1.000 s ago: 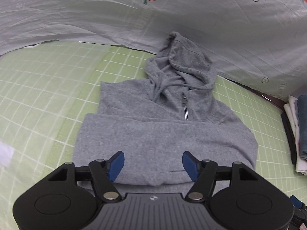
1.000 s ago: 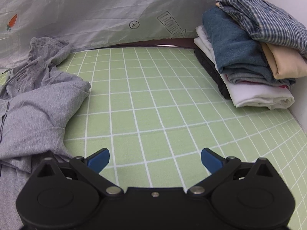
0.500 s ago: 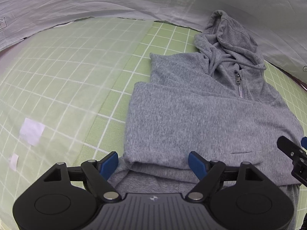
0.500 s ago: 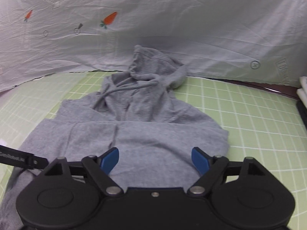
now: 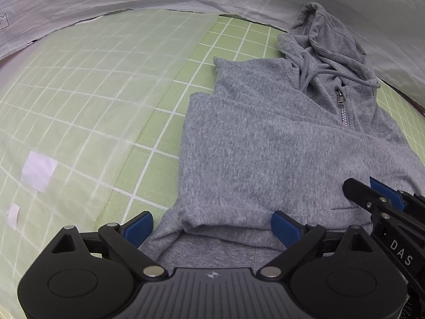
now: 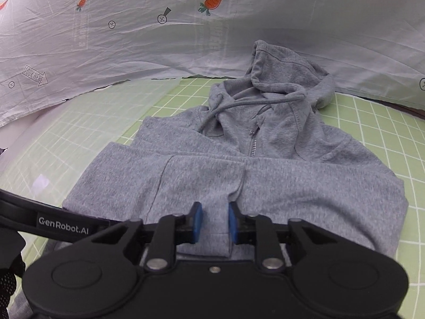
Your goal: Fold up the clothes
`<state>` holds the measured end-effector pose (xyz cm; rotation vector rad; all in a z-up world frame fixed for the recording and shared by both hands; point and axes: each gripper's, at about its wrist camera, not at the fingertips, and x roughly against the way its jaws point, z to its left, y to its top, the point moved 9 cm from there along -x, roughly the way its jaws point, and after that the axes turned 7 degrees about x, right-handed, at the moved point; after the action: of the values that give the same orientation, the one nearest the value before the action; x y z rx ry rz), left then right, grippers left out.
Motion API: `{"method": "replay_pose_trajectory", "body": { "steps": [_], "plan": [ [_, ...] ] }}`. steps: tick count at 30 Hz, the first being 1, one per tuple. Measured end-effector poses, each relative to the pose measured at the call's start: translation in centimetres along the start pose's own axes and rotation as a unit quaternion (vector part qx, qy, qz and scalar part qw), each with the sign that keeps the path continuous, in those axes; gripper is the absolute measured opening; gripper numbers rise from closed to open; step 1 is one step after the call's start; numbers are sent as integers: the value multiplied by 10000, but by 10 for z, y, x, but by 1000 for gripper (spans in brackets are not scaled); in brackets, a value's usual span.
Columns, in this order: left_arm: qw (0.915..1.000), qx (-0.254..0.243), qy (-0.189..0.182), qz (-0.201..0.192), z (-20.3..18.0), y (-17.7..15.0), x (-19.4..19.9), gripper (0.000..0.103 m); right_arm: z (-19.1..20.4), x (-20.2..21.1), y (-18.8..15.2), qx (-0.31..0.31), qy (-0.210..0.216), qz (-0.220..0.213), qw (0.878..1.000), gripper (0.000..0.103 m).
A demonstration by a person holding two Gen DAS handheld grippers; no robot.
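Hoodie (image 6: 265, 175) half-folded on green grid mat (image 6: 372, 122) — my right gripper (image 6: 213, 222) pinches its near hem fold, left gripper (image 5: 211, 227) opening over hem, ungripped — one-sided lift could skew or undo fold

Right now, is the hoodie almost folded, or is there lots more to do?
About halfway. Done: the hoodie lies flat on the green mat, with grey fabric already folded across its chest below the zipper. In hand: the right gripper has pinched the near folded edge, while the left gripper is opening over the near left corner, gripping nothing. Left: the hood still sticks out, and the body needs folding up.
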<state>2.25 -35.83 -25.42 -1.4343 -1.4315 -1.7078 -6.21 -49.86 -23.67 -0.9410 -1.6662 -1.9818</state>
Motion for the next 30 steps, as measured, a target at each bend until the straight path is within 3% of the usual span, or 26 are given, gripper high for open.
{"method": "replay_pose_trajectory", "body": {
  "steps": [3,8,13,22,25,27,30],
  "plan": [
    [9995,-145,-175,-207,-10,11,11,96,-2,14,6,-204,362,-232,9989,5],
    [9957,-254,-577,-680,-28,31,34,96,-27,48,18,-553,183,-613,9964,5],
    [9923,-709,-453,-914,-46,38,36,96,-67,72,9,-1021,-287,-723,9917,5],
    [9949,-847,-143,-530,-41,20,9,96,-117,78,-45,-1875,-869,-319,9779,6],
    [9962,-816,-6,-297,-33,11,-2,96,-115,70,-52,-1744,-960,-138,9799,8],
    [9973,-693,-103,-211,-28,8,-6,96,-114,66,-54,-1633,-1007,-49,9814,9],
    [9982,-578,-130,-123,-23,5,-10,101,-116,61,-58,-1639,-1075,103,9805,18]
  ]
}}
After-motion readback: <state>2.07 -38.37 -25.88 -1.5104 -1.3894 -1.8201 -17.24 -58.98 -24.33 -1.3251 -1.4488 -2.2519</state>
